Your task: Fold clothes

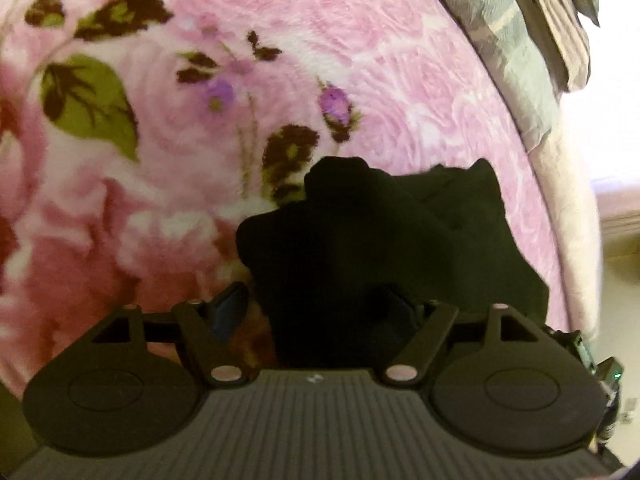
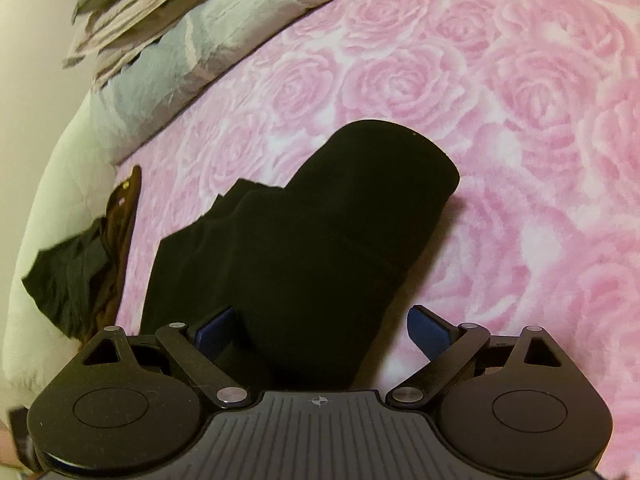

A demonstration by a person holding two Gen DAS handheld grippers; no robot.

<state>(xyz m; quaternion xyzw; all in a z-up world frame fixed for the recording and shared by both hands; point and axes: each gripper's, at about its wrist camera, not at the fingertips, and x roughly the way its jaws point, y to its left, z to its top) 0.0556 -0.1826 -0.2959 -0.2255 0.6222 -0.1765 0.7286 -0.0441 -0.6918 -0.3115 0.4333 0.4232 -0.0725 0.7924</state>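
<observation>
A black garment point(image 1: 384, 232) lies bunched on a pink floral blanket point(image 1: 280, 40). It also shows in the right wrist view point(image 2: 320, 232), partly folded, with a rounded end pointing away. My left gripper point(image 1: 316, 312) is open, its jaws spread wide, and the garment's near edge lies between them. My right gripper point(image 2: 320, 332) is open too, with its blue pads point(image 2: 430, 332) on either side of the garment's near edge. Neither gripper pinches the cloth.
A grey-green quilt point(image 2: 160, 68) with striped fabric point(image 2: 116, 24) on top lies along the blanket's far edge. A dark brown and black cloth pile point(image 2: 100, 256) sits at the left of the right wrist view, next to a cream cushion point(image 2: 48, 184).
</observation>
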